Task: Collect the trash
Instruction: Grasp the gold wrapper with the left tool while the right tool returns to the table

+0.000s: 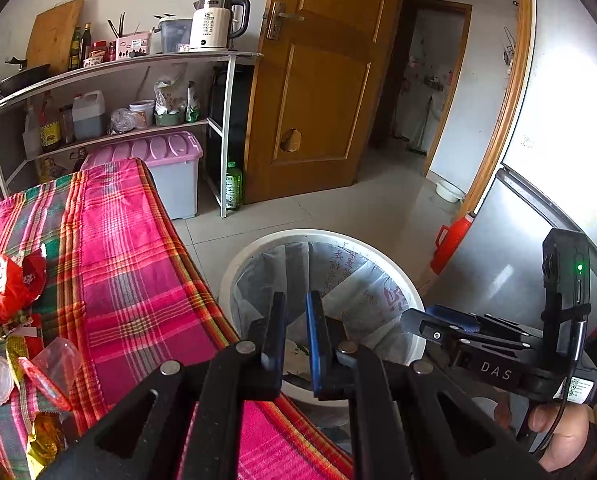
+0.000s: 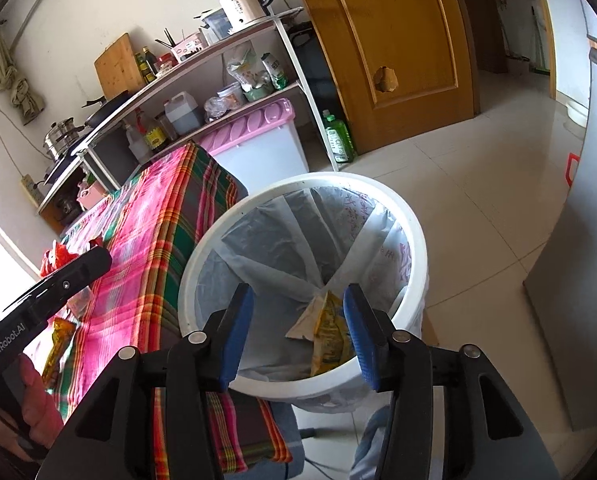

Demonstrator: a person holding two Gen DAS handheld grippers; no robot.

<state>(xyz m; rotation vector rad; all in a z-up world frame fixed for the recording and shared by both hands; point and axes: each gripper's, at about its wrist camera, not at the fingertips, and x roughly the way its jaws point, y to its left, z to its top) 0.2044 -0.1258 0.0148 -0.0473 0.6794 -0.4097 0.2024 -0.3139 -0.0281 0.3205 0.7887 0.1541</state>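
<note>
Here the right claw gapes wide; yellow wrapper below in bin.

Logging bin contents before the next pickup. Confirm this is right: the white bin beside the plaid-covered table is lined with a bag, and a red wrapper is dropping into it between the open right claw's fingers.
One detail is wrong: the wrapper is yellow, not red. The right wrist view shows it inside the lined white bin, between the fingers of the open right claw. The rest stands.
</note>
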